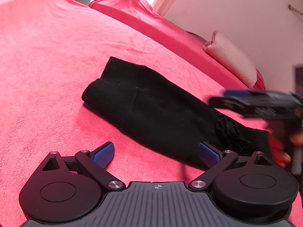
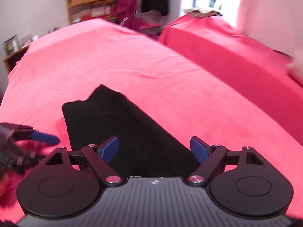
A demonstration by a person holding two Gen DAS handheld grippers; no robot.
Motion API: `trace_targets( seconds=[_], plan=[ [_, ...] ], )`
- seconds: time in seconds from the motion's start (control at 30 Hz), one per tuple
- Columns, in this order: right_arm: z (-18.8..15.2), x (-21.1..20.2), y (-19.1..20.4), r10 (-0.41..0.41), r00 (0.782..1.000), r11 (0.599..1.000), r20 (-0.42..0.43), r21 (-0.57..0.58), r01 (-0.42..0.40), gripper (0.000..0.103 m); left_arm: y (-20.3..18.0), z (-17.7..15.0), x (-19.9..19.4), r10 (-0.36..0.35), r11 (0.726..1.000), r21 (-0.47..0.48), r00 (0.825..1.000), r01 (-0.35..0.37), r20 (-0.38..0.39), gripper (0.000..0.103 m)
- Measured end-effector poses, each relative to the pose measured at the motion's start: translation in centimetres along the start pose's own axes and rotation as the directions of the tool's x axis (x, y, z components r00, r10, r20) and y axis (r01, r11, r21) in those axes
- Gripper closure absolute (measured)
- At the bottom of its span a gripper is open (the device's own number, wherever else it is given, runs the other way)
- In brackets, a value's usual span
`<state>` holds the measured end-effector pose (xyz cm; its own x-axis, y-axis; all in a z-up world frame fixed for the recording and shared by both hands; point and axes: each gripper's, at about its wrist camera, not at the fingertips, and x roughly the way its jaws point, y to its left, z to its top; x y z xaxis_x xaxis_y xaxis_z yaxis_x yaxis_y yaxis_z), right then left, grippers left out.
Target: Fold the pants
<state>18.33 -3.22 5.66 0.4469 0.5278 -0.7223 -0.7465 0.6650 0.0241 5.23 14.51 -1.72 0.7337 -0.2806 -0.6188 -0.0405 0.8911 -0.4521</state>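
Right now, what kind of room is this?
Likely a bedroom at home: black pants lie on a bed under a red blanket, a pale pillow by the wall, cluttered wooden shelves behind.

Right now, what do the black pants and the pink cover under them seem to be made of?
Black pants: likely a soft matte knit; fine ribbing and lint specks show at the folded end. Pink cover: probably plush fleece or terry; fuzzy, slightly mottled nap, no sheen.

no readable text, labels, brands or numbers anywhere
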Motion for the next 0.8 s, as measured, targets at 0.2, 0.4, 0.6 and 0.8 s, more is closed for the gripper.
trace_targets(
  seconds=[0.2, 0.4, 0.6, 0.8],
  plan=[
    [3.6, 9.1, 0.9, 0.066, 0.995, 0.998, -0.076, 0.024, -0.065, 0.019, 0.2, -0.3, 0.3, -0.027, 0.999, 0.026, 1.0, 0.026, 0.007, 0.0],
    [2.6, 7.9, 1.1, 0.128, 0.991, 0.99, -0.04, 0.061, -0.125, 0.087, 0.8, -0.1, 0.3, -0.061, 0.998, 0.002, 0.998, 0.061, 0.012, 0.0],
    [2.3, 1.0, -1.5, 0.213, 0.968, 0.961, 0.129, 0.152, -0.232, 0.089, 1.3, 0.1, 0.1, -0.113, 0.994, -0.006, 0.993, 0.113, 0.019, 0.0],
    [0.3, -7.0, -4.2, 0.237, 0.929, 0.939, 0.284, 0.178, -0.294, 0.089, -1.1, 2.4, 1.7, -0.18, 0.972, 0.16, 0.983, 0.174, 0.024, 0.0]
  ],
)
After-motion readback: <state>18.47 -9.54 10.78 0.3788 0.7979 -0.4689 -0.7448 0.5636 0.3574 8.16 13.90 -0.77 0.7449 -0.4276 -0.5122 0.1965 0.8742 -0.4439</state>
